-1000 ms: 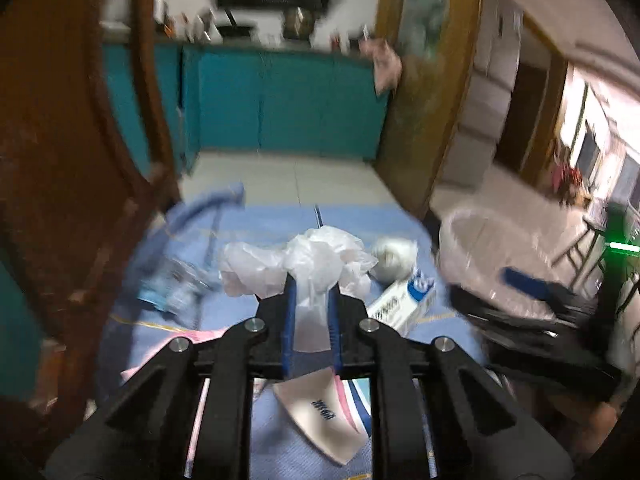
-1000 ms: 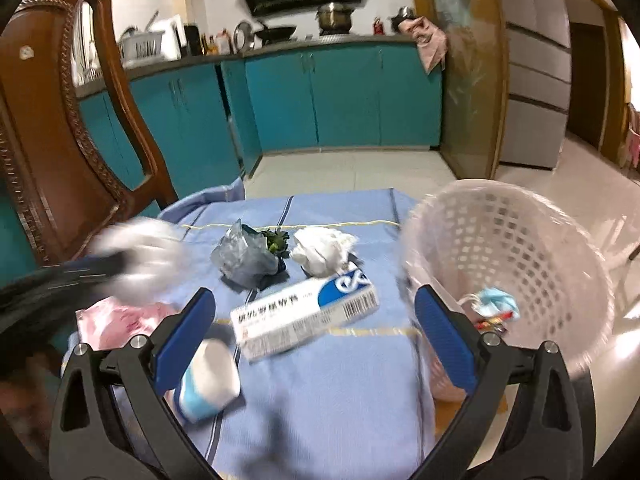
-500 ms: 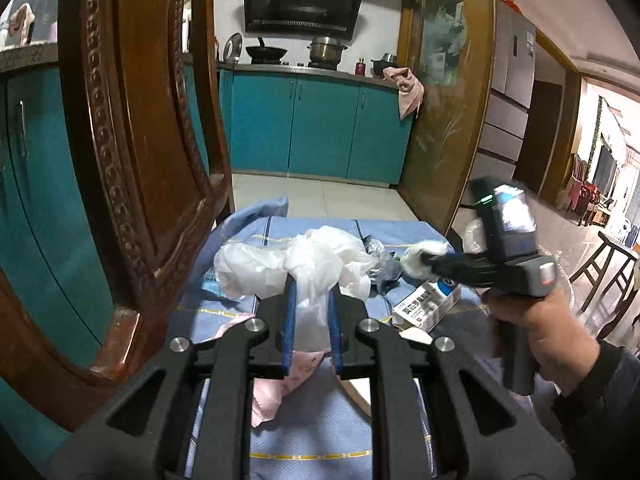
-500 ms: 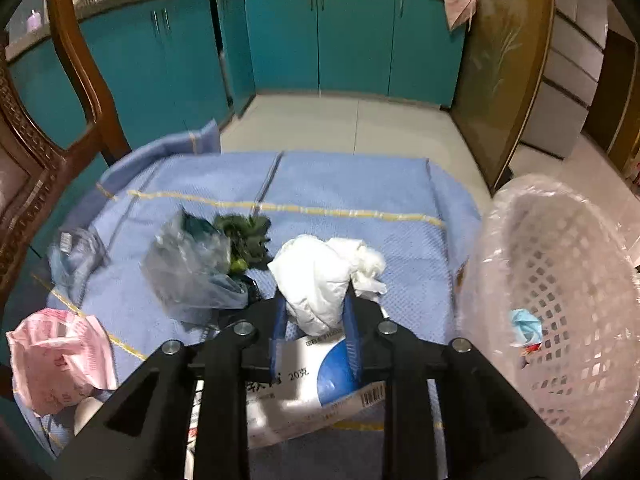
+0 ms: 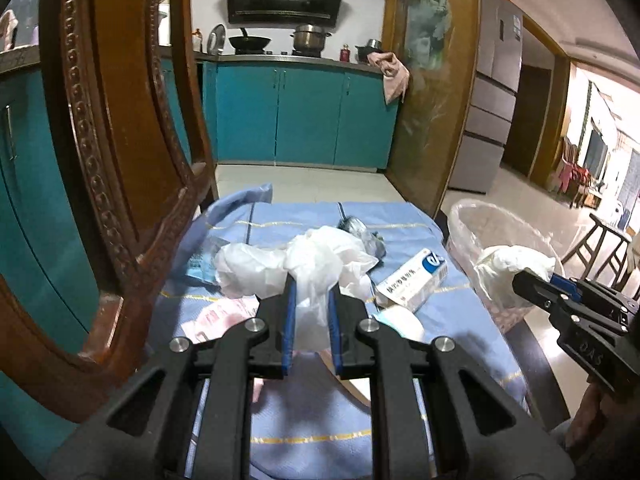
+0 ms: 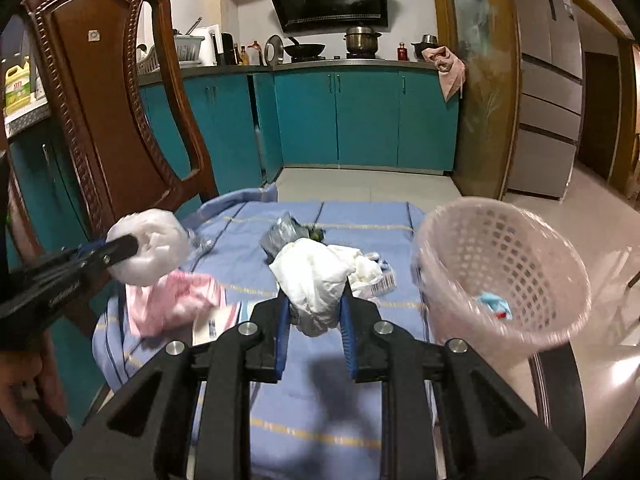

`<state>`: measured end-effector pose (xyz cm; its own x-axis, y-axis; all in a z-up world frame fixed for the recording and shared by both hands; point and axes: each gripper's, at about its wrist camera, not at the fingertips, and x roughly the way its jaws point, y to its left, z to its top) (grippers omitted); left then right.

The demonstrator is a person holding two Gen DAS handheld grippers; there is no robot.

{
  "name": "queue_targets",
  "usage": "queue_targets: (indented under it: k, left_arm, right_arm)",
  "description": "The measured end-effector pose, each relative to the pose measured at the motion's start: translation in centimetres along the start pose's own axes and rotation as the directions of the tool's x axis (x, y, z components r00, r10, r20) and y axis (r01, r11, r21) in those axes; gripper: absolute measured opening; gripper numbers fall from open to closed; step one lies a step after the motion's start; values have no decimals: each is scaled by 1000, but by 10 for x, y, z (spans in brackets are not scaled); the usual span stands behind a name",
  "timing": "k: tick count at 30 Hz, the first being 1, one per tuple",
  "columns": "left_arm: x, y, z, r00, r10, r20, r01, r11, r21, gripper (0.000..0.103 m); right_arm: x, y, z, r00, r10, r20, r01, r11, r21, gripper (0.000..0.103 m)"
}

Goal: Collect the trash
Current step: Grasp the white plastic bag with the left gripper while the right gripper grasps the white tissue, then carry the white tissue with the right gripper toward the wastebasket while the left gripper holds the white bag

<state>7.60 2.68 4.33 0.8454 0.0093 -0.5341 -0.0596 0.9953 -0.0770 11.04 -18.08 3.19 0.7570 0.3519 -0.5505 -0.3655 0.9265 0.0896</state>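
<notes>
Trash: left gripper (image 5: 311, 300) clenches plastic bag (image 5: 316, 264) | right gripper (image 6: 314, 312) clenches tissue wad (image 6: 316, 276) | basket (image 6: 500, 276) blurred

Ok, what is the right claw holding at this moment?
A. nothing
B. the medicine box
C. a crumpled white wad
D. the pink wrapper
C: the right claw is clamped on a crumpled white wad, lifted off the cloth beside the basket.
</notes>
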Motion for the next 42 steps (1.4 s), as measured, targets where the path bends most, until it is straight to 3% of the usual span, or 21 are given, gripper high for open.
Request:
queue_targets:
  k: [42]
  left_arm:
    - [11,-8,-13,999,10,-51,-9,1000,21,15]
  right_arm:
    - [7,2,-5,999,8,-40,-8,1000,-4,22]
